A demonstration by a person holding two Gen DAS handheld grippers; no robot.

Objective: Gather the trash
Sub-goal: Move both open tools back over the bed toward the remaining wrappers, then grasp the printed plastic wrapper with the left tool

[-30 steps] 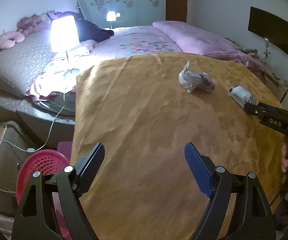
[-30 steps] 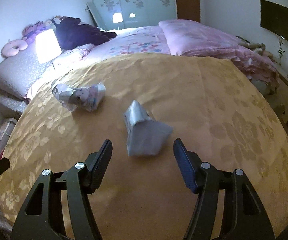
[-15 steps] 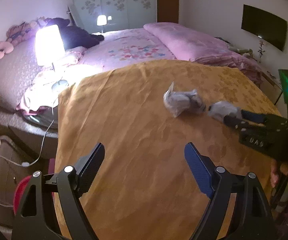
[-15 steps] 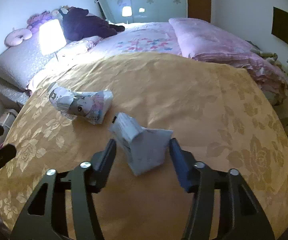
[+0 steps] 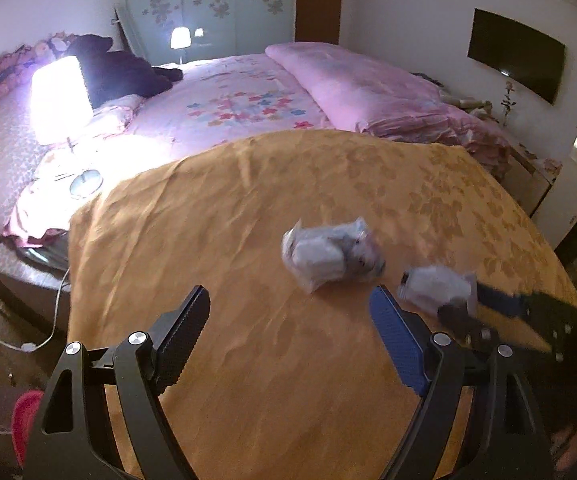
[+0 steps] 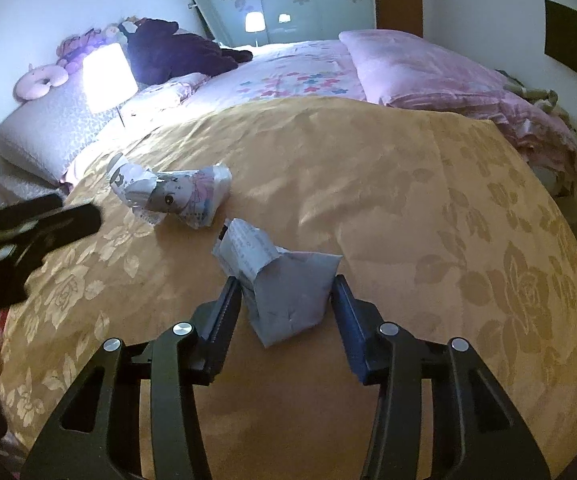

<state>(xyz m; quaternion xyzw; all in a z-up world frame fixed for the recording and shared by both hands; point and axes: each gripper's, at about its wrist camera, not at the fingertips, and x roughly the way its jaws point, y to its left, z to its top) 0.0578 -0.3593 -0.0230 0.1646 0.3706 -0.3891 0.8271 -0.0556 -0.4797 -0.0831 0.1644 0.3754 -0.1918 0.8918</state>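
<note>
On the gold bedspread [image 6: 408, 184] our right hand-held gripper [image 6: 286, 300] is closing on the grey crumpled packet [image 6: 284, 280] (pads touching both sides), while our left hand-held gripper [image 5: 288, 320] hangs wide open and empty near the printed wrapper [image 6: 176, 196].

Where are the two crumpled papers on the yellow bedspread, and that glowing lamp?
Cartoon-printed paper [image 6: 172, 196]: right wrist view, its printed middle.
Grey paper [image 6: 288, 292]: right wrist view, its lower body.
Lamp [image 5: 61, 98]: left wrist view, its shade.

2 paper wads [image 6: 172, 196] [image 6: 284, 280] side by side on bedspread [image 6: 408, 200], lamp [image 6: 108, 76] behind.
</note>
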